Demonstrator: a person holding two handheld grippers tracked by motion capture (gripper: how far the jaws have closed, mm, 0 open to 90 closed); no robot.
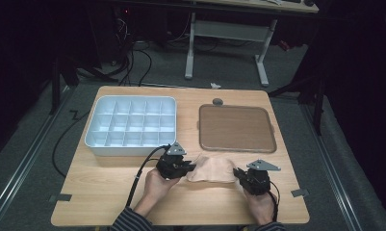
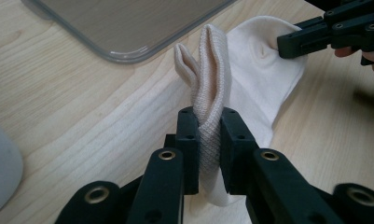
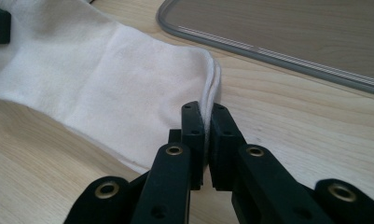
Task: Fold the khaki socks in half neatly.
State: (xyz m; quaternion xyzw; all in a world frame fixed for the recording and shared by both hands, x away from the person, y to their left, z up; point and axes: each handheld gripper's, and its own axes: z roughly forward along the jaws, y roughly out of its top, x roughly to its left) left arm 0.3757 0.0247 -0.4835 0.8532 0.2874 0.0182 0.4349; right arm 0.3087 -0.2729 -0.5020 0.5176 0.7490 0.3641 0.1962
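A cream sock [image 1: 212,170] lies near the table's front edge, stretched between my two grippers. My left gripper [image 1: 189,168] is shut on the ribbed cuff end [image 2: 211,79], which stands up in a fold between the pads. My right gripper [image 1: 238,173] is shut on the opposite edge of the sock [image 3: 128,88], with the thin doubled hem pinched between its pads. In the left gripper view the right gripper [image 2: 292,44] shows at the top right, clamped on the far end. The sock's middle rests on the wood.
A white divided organiser box [image 1: 131,125] sits at the back left of the table [image 1: 104,192]. A brown tray with a clear rim [image 1: 236,128] sits at the back right, just beyond the sock. A small dark disc [image 1: 217,101] lies behind the tray.
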